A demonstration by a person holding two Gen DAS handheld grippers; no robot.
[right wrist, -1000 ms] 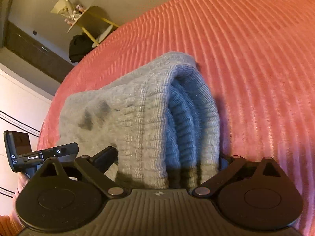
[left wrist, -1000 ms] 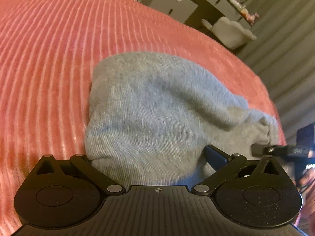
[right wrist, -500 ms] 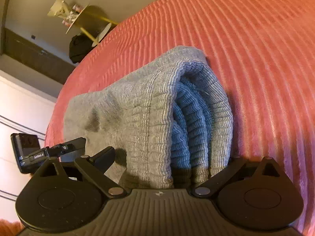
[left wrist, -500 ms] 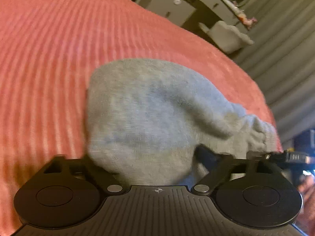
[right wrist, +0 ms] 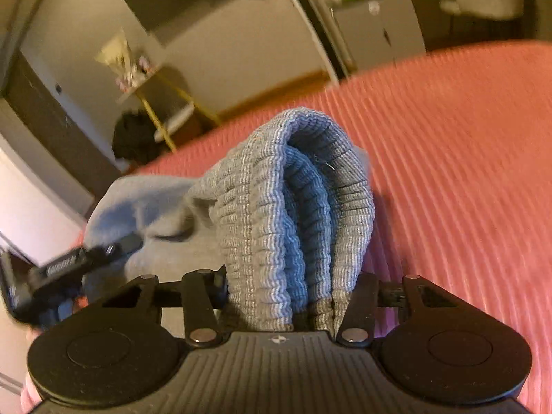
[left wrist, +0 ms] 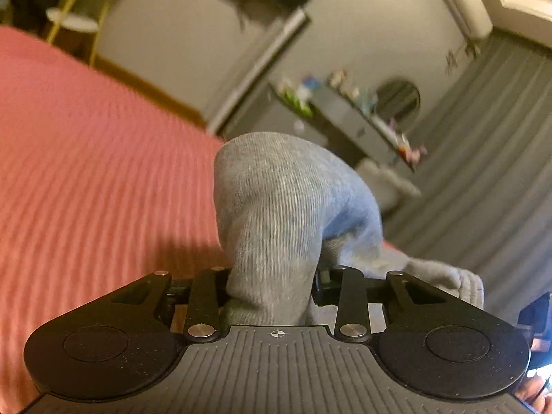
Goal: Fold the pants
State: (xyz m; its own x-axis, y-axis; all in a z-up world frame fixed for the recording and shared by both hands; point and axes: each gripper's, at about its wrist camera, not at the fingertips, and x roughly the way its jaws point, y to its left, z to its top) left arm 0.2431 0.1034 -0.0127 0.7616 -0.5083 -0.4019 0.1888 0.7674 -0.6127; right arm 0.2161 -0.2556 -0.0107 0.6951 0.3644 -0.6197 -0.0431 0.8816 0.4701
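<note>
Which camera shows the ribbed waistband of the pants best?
The right wrist view: the ribbed waistband fills the centre, its stacked folds clamped in the right tool. The left wrist view shows mostly smooth grey fabric, with only a ribbed bit at the right edge.

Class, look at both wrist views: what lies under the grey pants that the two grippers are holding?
Under the grey pants lies the ribbed pink bedspread, visible all around. The patch directly beneath is covered by fabric. Left gripper and right gripper clamp bunched cloth.
</note>
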